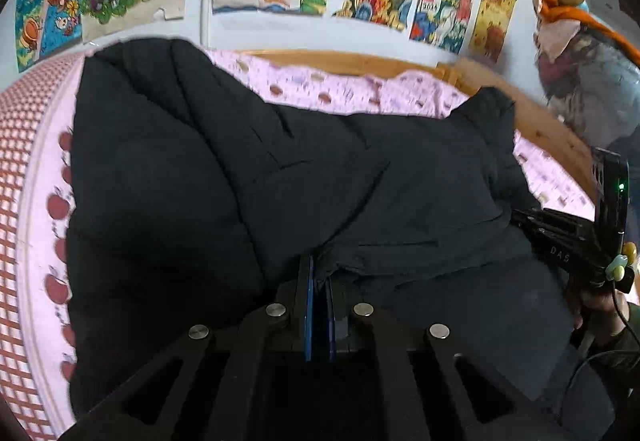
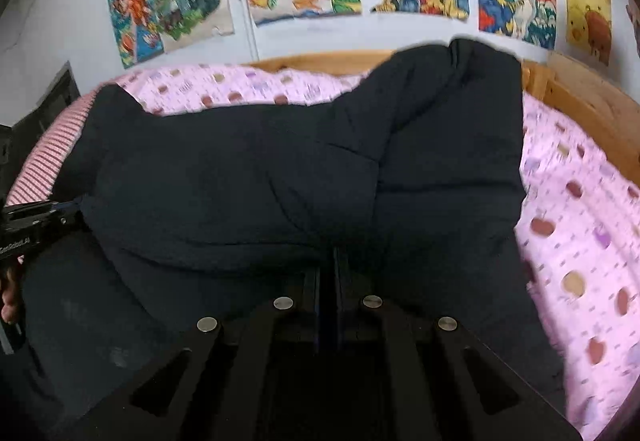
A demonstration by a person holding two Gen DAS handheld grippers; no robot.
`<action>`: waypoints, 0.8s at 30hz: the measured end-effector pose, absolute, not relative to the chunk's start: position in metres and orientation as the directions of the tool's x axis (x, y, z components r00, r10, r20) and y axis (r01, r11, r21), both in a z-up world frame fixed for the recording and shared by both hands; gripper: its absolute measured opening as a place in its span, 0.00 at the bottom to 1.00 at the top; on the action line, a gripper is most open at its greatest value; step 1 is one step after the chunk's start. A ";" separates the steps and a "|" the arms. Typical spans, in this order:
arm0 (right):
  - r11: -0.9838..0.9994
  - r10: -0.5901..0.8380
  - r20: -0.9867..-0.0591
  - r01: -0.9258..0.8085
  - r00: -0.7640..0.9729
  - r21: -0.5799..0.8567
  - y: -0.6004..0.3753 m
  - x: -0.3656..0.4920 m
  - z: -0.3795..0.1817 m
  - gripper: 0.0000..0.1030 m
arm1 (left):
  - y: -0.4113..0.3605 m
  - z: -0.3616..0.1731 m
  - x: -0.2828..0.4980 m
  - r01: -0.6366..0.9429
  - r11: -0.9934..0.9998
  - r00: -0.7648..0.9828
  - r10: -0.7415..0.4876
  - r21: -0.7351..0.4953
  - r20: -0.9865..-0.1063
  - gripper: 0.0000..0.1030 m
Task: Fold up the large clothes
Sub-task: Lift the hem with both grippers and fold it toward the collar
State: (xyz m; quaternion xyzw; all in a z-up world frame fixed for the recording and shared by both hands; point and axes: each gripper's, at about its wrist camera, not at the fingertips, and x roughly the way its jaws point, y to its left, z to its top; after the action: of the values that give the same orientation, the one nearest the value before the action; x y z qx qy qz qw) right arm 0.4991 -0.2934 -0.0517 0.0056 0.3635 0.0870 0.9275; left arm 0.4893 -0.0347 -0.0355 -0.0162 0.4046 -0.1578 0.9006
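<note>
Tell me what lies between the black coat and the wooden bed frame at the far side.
In both views a strip of pink patterned sheet lies between the black coat and the wooden bed frame.

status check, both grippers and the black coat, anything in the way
Left gripper shut on black coat near edge. Right gripper shut on coat too. Coat spread on pink bedsheet, part lifted. Nothing in the way.
</note>
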 end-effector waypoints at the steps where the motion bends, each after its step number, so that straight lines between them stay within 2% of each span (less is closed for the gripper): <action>1: 0.987 0.153 -0.679 -0.151 0.718 0.062 -0.292 0.500 -0.056 0.06 | -0.035 -0.038 0.490 0.271 0.949 0.620 -0.298 -0.158 -0.726 0.05; 4: 0.987 0.152 -0.680 -0.149 0.717 0.063 -0.291 0.499 -0.054 0.06 | -0.034 -0.038 0.487 0.280 0.947 0.627 -0.303 -0.156 -0.717 0.06; 7: 0.982 0.189 -0.676 -0.158 0.713 0.108 -0.300 0.493 -0.041 0.10 | -0.030 -0.031 0.483 0.278 0.946 0.643 -0.313 -0.168 -0.699 0.08; 9: 0.979 0.202 -0.675 -0.159 0.710 0.127 -0.308 0.489 -0.032 0.22 | -0.026 -0.025 0.479 0.273 0.946 0.662 -0.318 -0.176 -0.679 0.12; 10: 0.977 0.211 -0.668 -0.159 0.714 0.139 -0.313 0.485 -0.025 0.27 | -0.024 -0.021 0.476 0.268 0.948 0.669 -0.312 -0.172 -0.675 0.20; 11: 0.976 0.218 -0.659 -0.160 0.719 0.149 -0.317 0.482 -0.020 0.41 | -0.022 -0.018 0.473 0.263 0.950 0.674 -0.307 -0.170 -0.672 0.26; 12: 0.974 0.225 -0.647 -0.162 0.729 0.155 -0.321 0.478 -0.014 0.53 | -0.019 -0.015 0.468 0.260 0.949 0.683 -0.310 -0.176 -0.662 0.39; 13: 0.974 0.226 -0.635 -0.169 0.739 0.151 -0.323 0.474 -0.007 0.54 | -0.014 -0.012 0.461 0.266 0.944 0.697 -0.329 -0.196 -0.638 0.50; 15: 0.976 0.216 -0.620 -0.182 0.754 0.119 -0.324 0.472 0.005 0.54 | -0.002 -0.005 0.448 0.255 0.943 0.733 -0.334 -0.215 -0.593 0.58; 19: 0.984 0.169 -0.567 -0.170 0.806 0.052 -0.321 0.491 0.036 0.54 | 0.009 0.029 0.450 0.235 0.953 0.807 -0.301 -0.191 -0.508 0.58; 24: 0.990 0.136 -0.539 -0.138 0.831 0.037 -0.305 0.558 0.058 0.54 | -0.011 0.063 0.505 0.189 0.981 0.845 -0.189 -0.051 -0.500 0.58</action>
State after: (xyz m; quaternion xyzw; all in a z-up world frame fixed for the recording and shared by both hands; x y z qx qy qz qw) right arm 0.5580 -0.3047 0.0576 -0.0020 0.2817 0.0716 0.9568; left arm 0.5047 -0.0114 0.0633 0.0004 0.2603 -0.0984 0.9605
